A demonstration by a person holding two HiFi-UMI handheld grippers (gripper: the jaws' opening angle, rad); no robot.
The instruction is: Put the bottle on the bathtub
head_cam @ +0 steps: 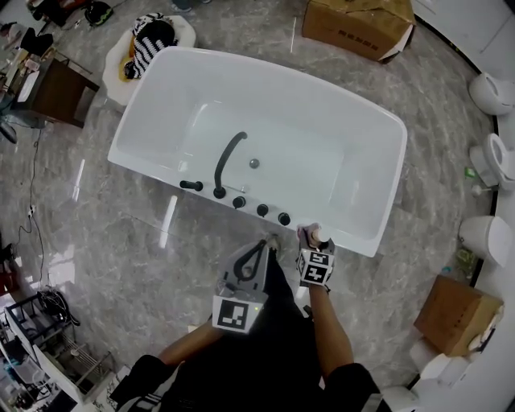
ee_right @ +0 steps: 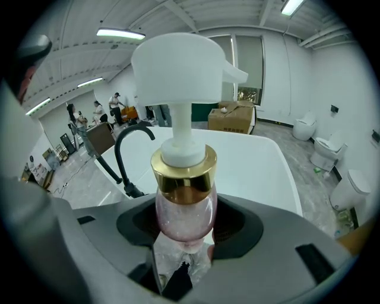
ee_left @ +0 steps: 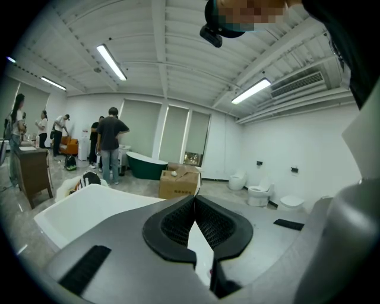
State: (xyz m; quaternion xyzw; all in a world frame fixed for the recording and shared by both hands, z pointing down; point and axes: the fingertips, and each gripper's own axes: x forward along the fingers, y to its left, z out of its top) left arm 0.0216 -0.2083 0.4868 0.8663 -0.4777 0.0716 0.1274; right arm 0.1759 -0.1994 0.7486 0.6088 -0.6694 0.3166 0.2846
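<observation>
A pump bottle [ee_right: 185, 205] with a clear pink body, gold collar and white pump head stands upright between the jaws of my right gripper [ee_right: 185, 233], which is shut on it. In the head view the bottle [head_cam: 313, 236] and right gripper [head_cam: 315, 241] sit at the near rim of the white bathtub [head_cam: 378, 240], to the right of the black knobs [head_cam: 262, 210] and the curved black faucet [head_cam: 228, 161]. My left gripper [head_cam: 265, 243] hovers just left of it over the floor by the tub, shut and empty; its pads [ee_left: 178, 222] meet at the tip.
Cardboard boxes stand beyond the tub [head_cam: 358, 24] and at the right [head_cam: 457, 314]. Toilets [head_cam: 492, 92] line the right wall. A small white tub with a striped item [head_cam: 153, 40] and a wooden cabinet [head_cam: 60, 92] are at the far left. People [ee_left: 111, 142] stand in the background.
</observation>
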